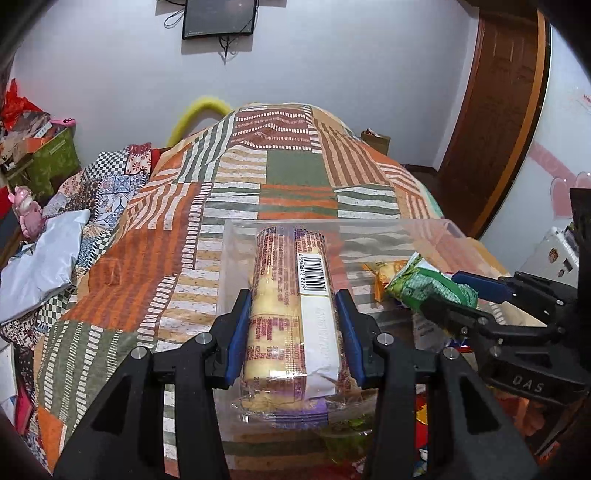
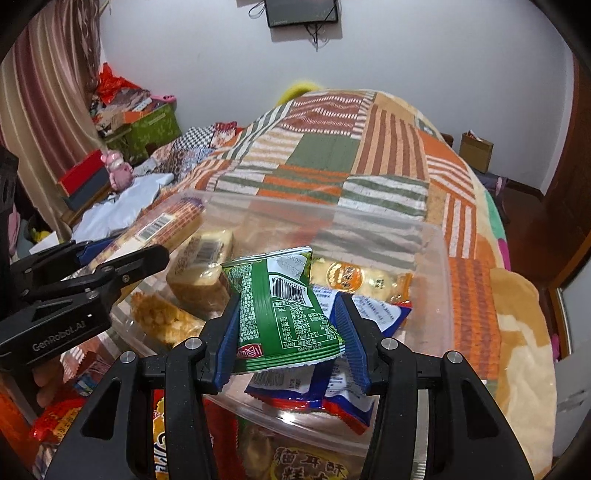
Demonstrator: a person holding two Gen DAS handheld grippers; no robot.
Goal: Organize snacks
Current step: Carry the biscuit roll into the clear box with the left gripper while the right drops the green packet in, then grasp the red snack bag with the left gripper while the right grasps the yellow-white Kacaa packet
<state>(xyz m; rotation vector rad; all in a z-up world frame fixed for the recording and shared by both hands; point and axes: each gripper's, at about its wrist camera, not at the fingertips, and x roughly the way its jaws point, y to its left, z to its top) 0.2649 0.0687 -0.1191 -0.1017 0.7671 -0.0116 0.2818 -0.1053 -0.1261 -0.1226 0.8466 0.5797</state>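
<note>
From the left wrist view, the left gripper [image 1: 291, 332] pinches a long clear-wrapped biscuit roll [image 1: 291, 306] between its blue pads, holding it lengthwise over the clear plastic bin [image 1: 424, 225]. The grip sits near the roll's lower half, so the far end may sag or swing — if it catches the bin's near wall, the roll could twist out of the pads. The right gripper [image 1: 450, 291] is close on the right with a green packet [image 1: 428, 284], and the two tools could knock together over the bin. Beneath is a bed under a patchwork blanket [image 1: 229, 206]; a dark screen [image 1: 219, 16] hangs on the white wall and a brown door [image 1: 491, 110] stands at right.

From the right wrist view, the right gripper [image 2: 288, 332] squeezes the green packet [image 2: 284, 314] above snacks already in the bin [image 2: 436, 280]. The packet is puffy and crumpled — the pads may slip on the foil, or it may land outside among the loose snacks in front. A striped curtain [image 2: 44, 110] and cluttered boxes [image 2: 147, 125] fill the left side.
</note>
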